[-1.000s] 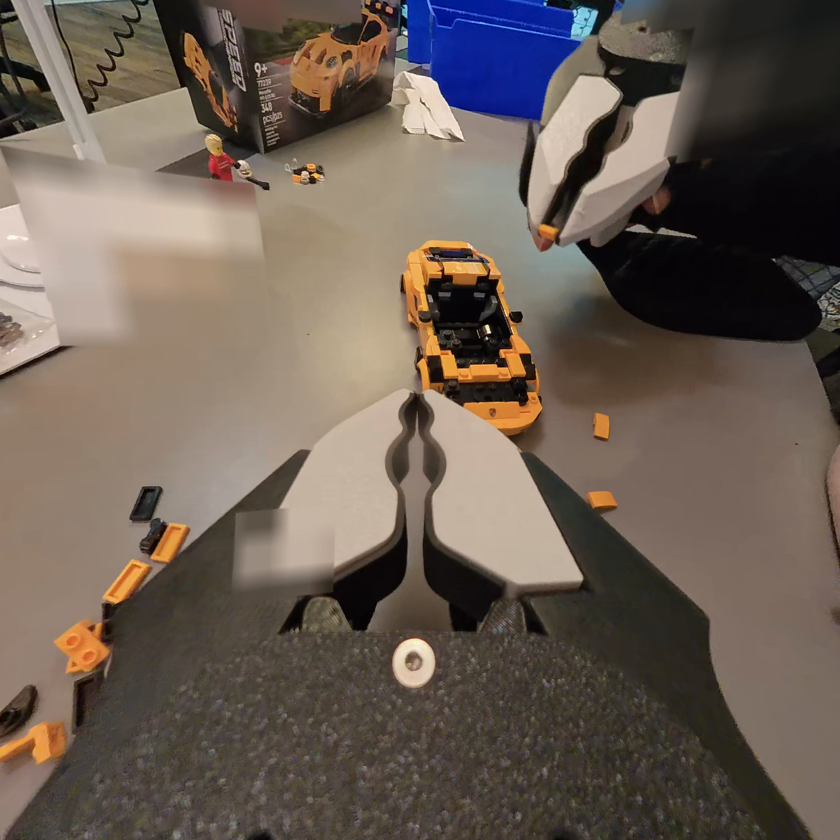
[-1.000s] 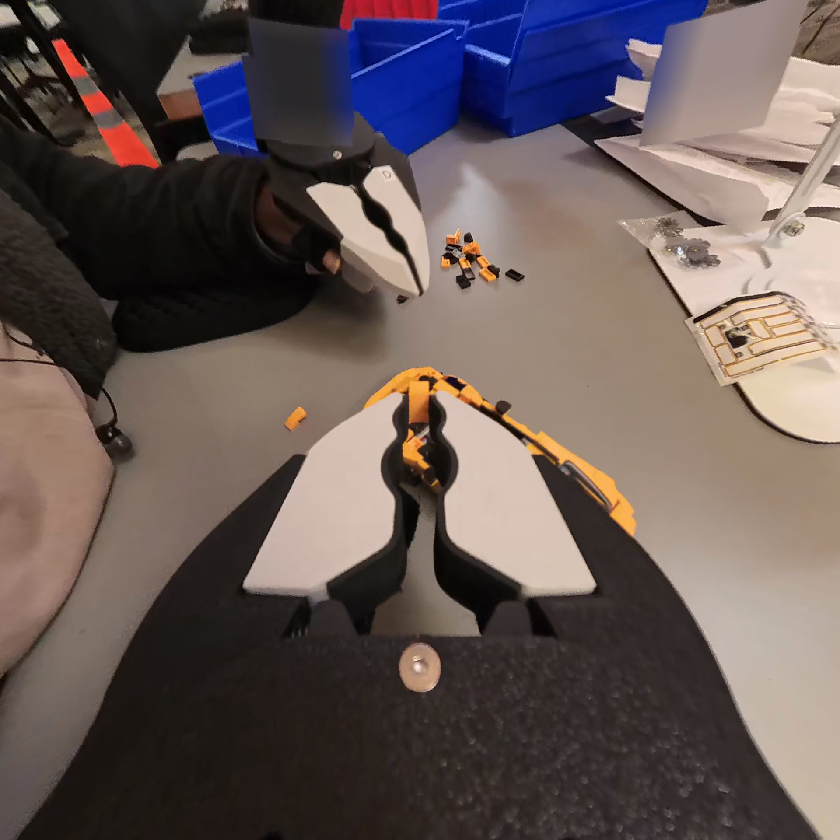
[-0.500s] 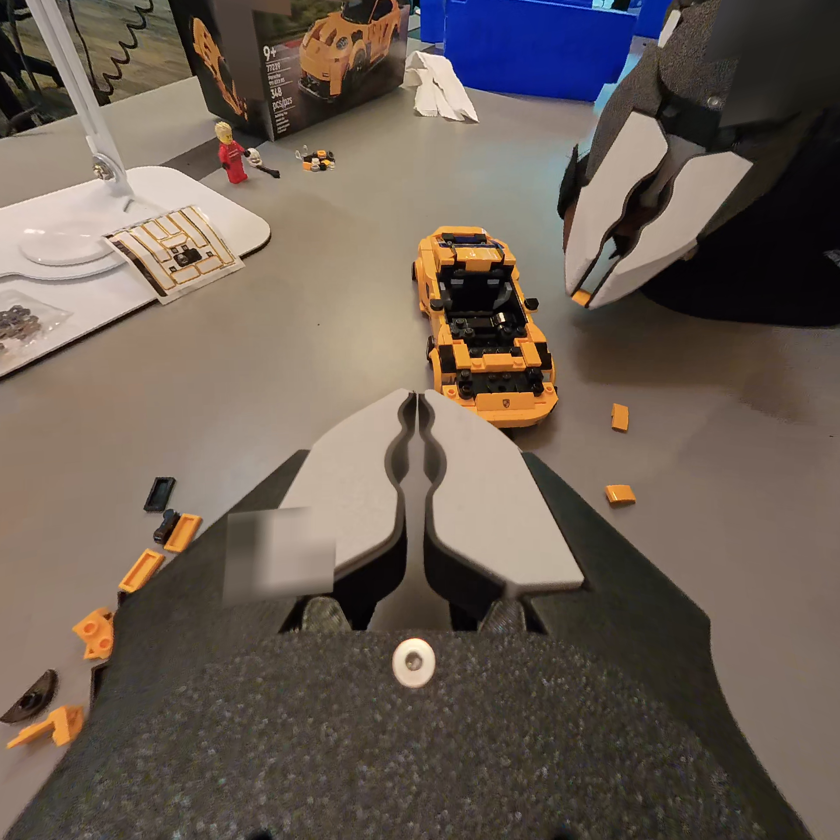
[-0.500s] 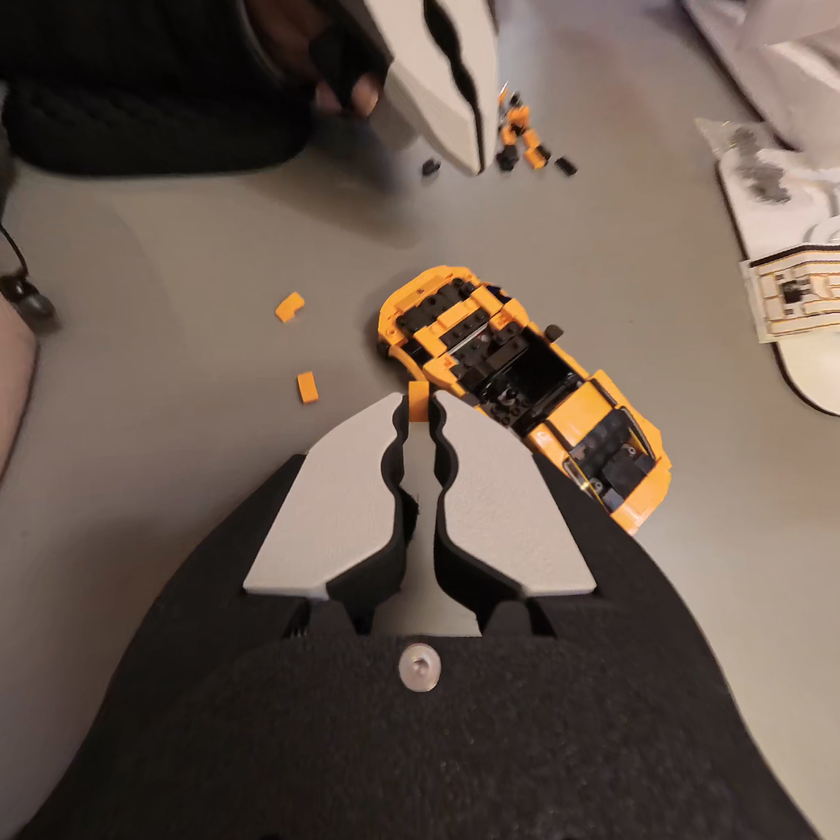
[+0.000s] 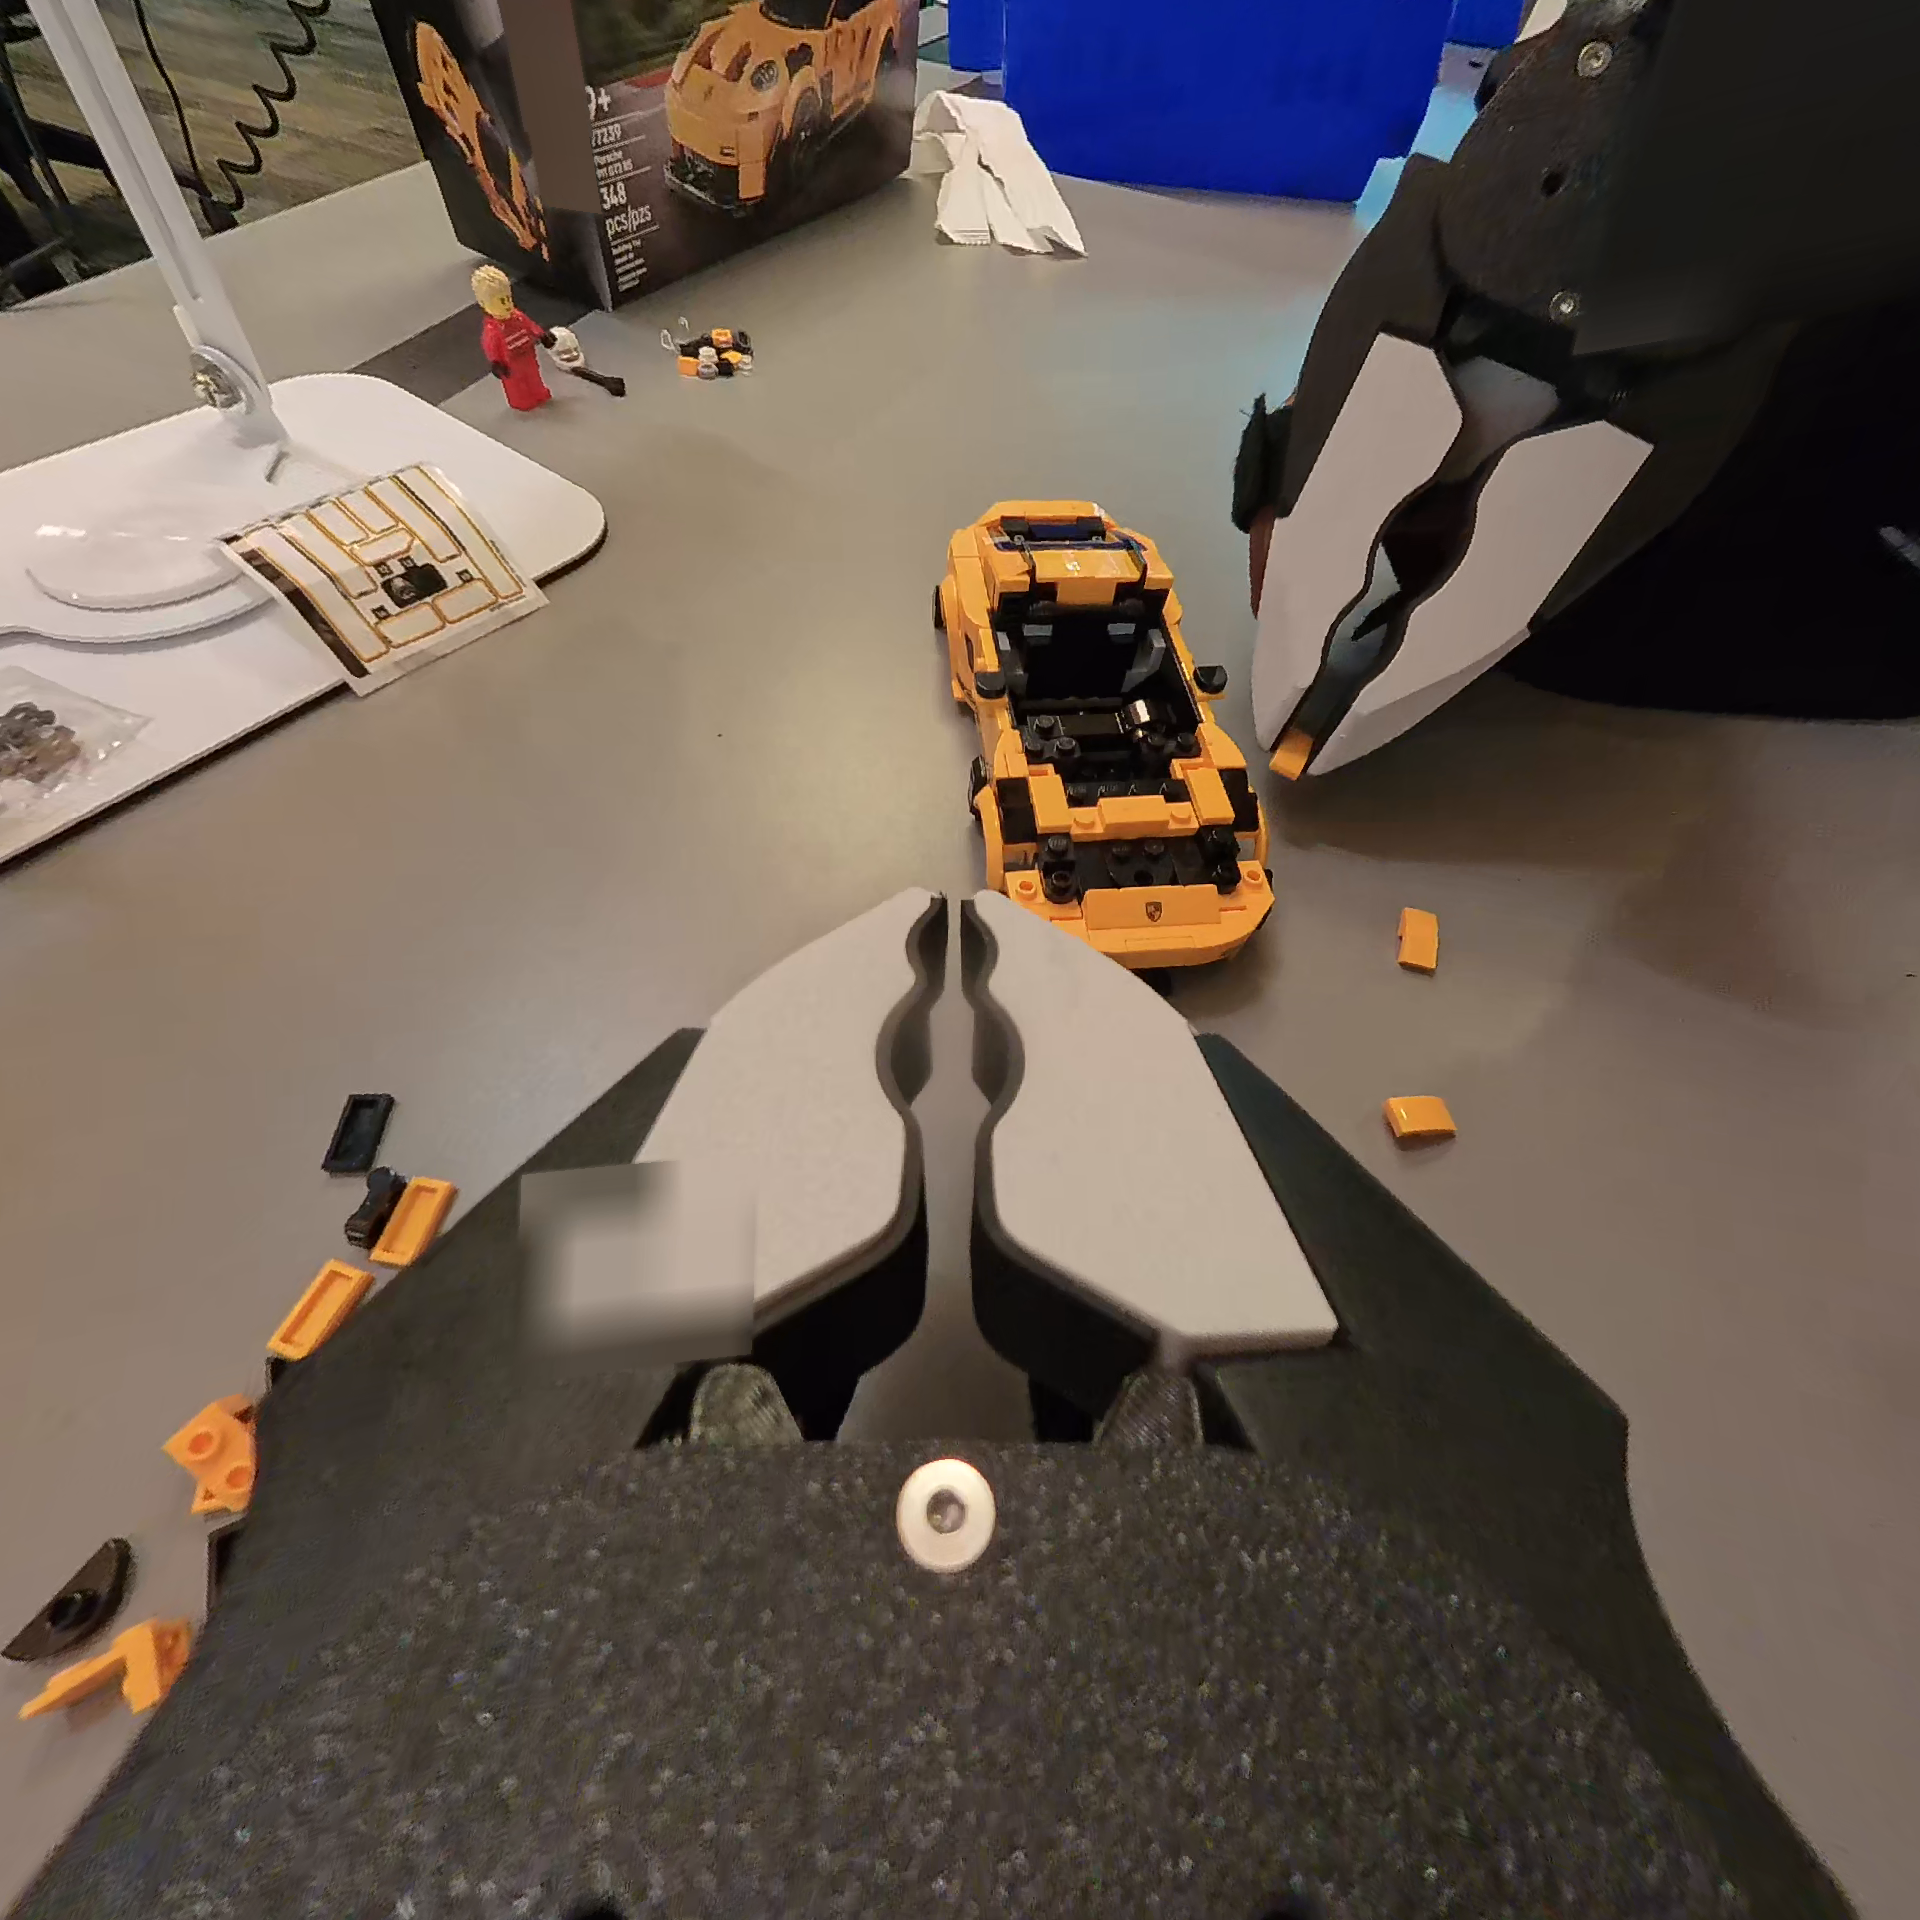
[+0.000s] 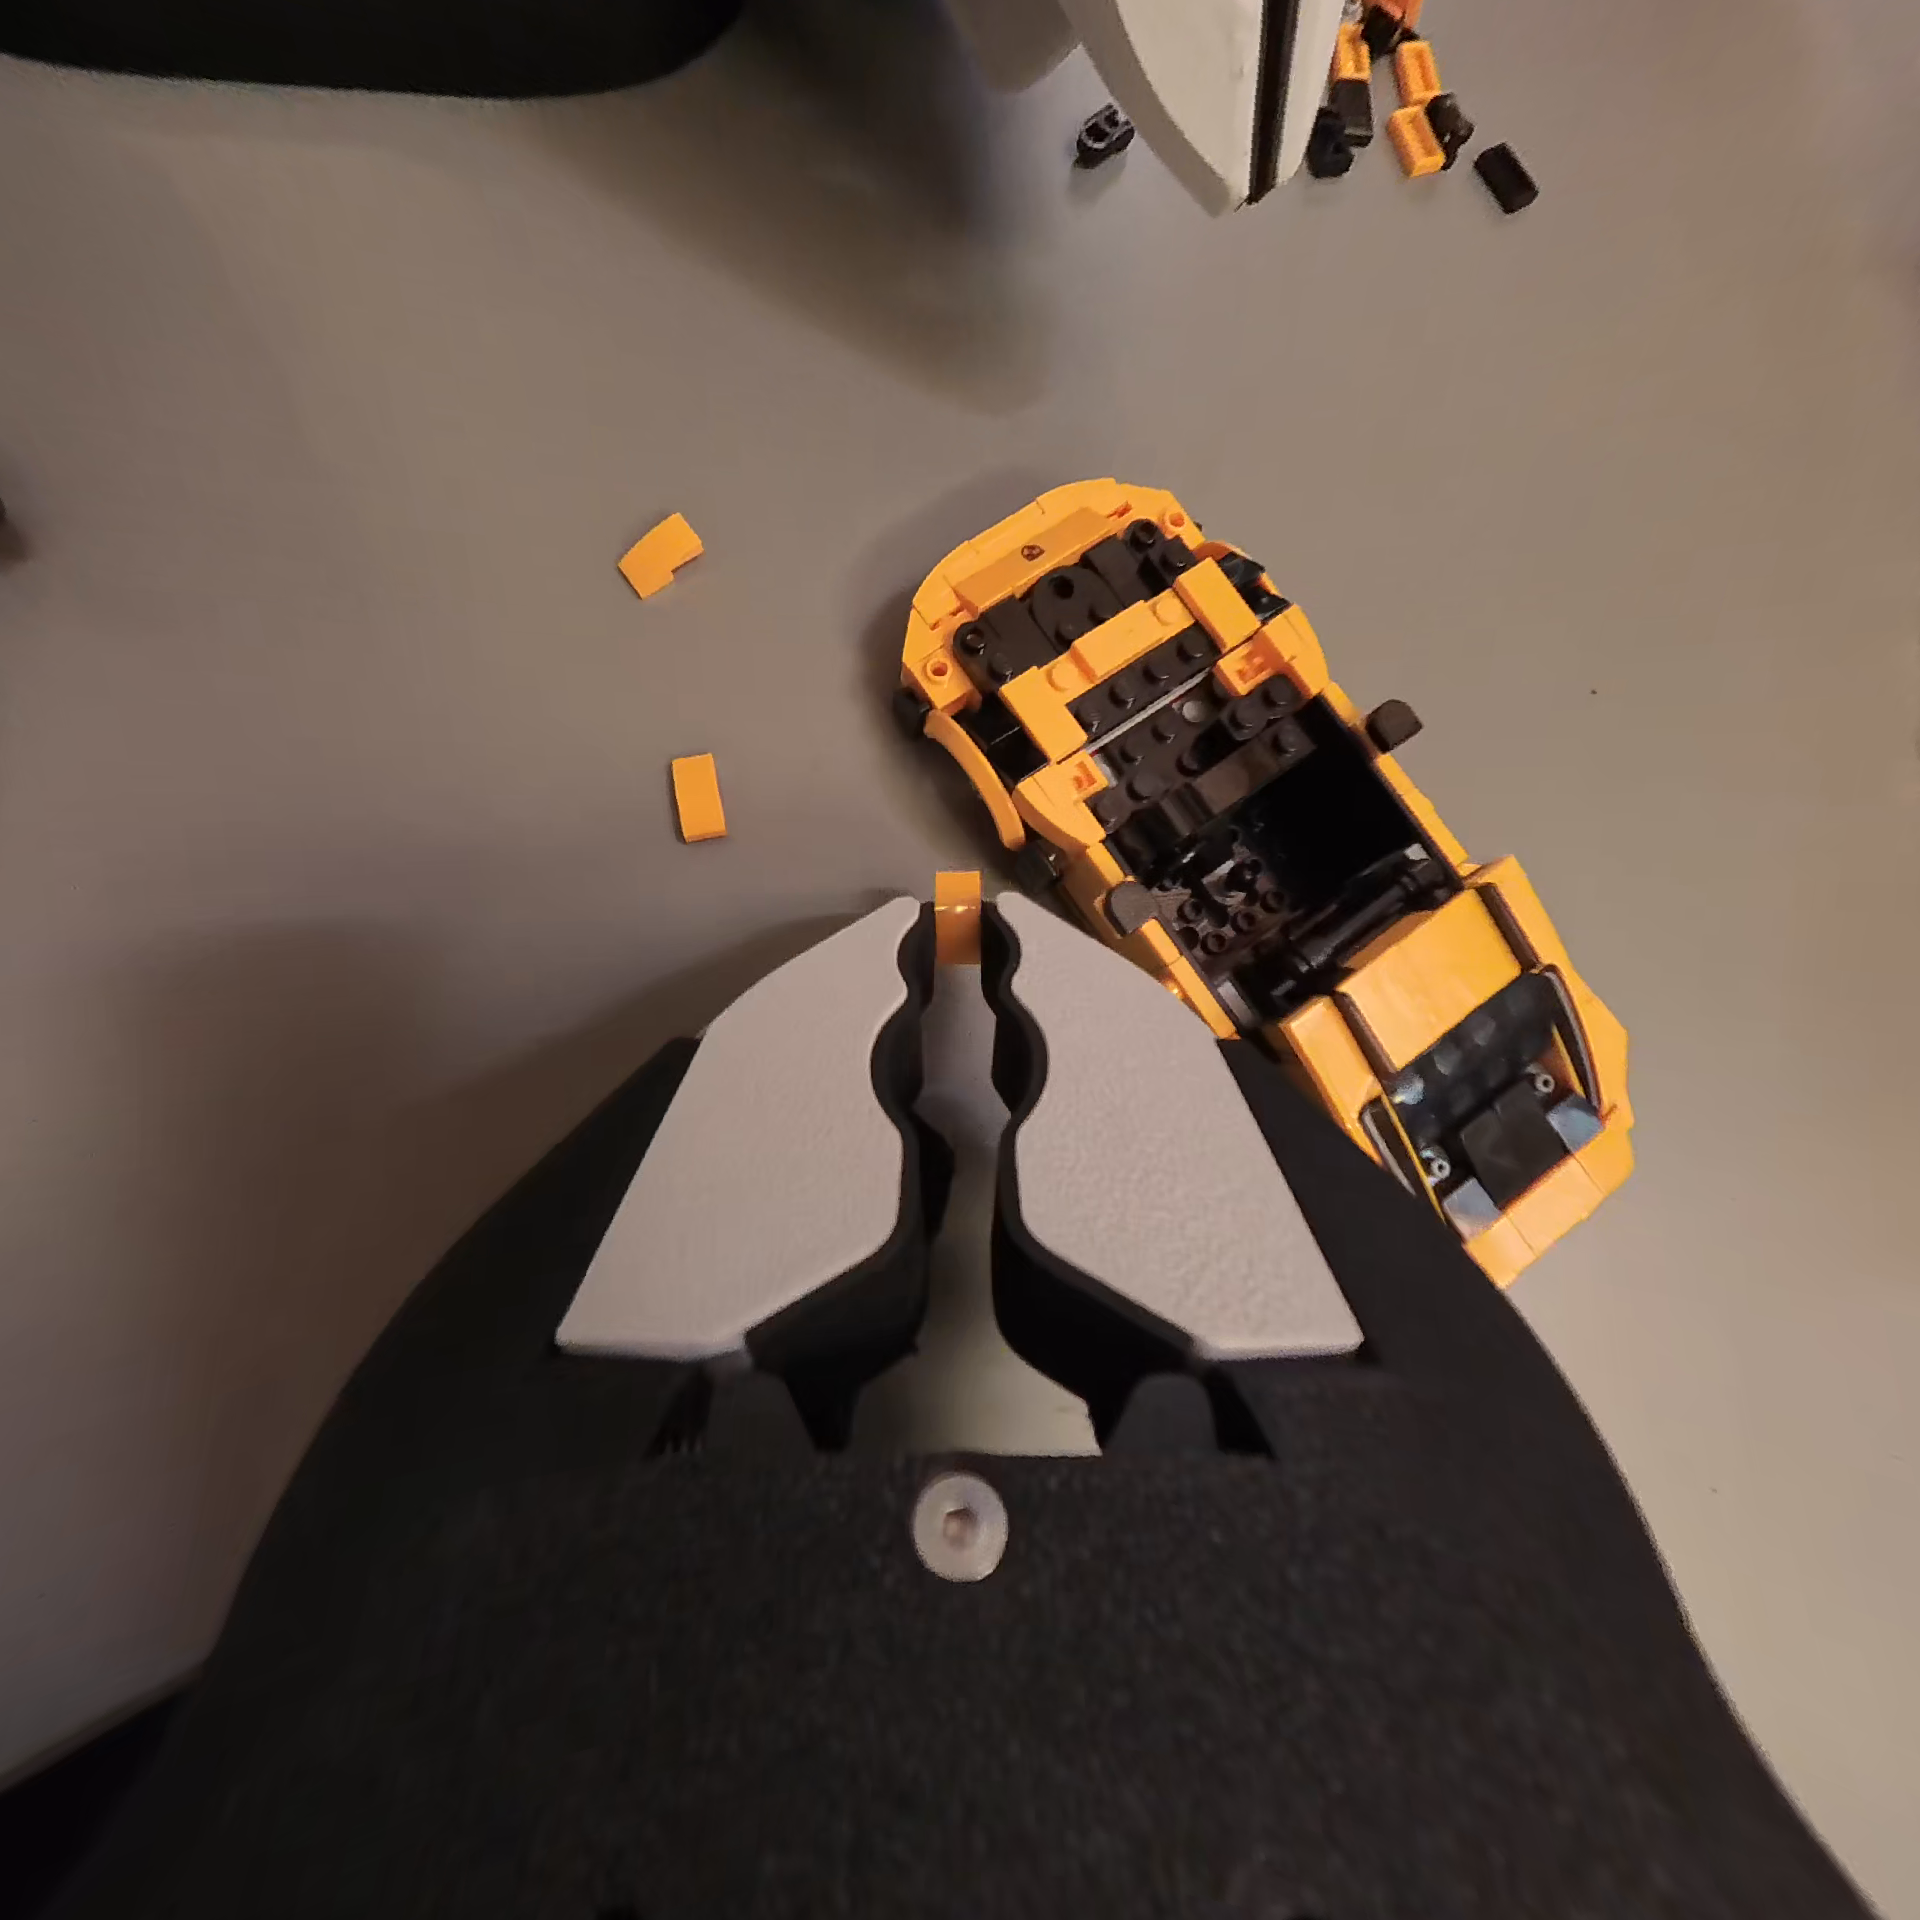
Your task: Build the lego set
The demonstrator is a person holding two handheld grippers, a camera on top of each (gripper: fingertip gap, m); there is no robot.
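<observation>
An orange and black lego car [image 5: 1101, 727] with an open cabin stands on the grey table [image 5: 623, 831]. It also shows in the right wrist view [image 6: 1247, 883]. My left gripper [image 5: 952, 906] is shut and empty, just short of the car's nose. My right gripper [image 6: 958, 906] is shut on a small orange piece [image 6: 956, 920], held above the table beside the car's side; it shows in the left wrist view [image 5: 1294, 750] right of the car. Two loose orange pieces [image 6: 696, 795] [image 6: 660, 554] lie left of the car.
Several loose orange and black pieces [image 5: 312, 1309] lie at my left gripper's left. A lego box [image 5: 665, 125], a red minifigure [image 5: 512, 338], a white lamp base [image 5: 312, 447] with a sticker sheet [image 5: 384, 566], and blue bins [image 5: 1195, 94] stand farther back. A dark sleeve [image 5: 1766, 582] lies at the right. One gripper's finger ends stand about 12 centimeters off the other's.
My right gripper has tipped downward and come lower beside the car with the orange piece in it. My left gripper has stayed shut and shifted a little closer to the car.
</observation>
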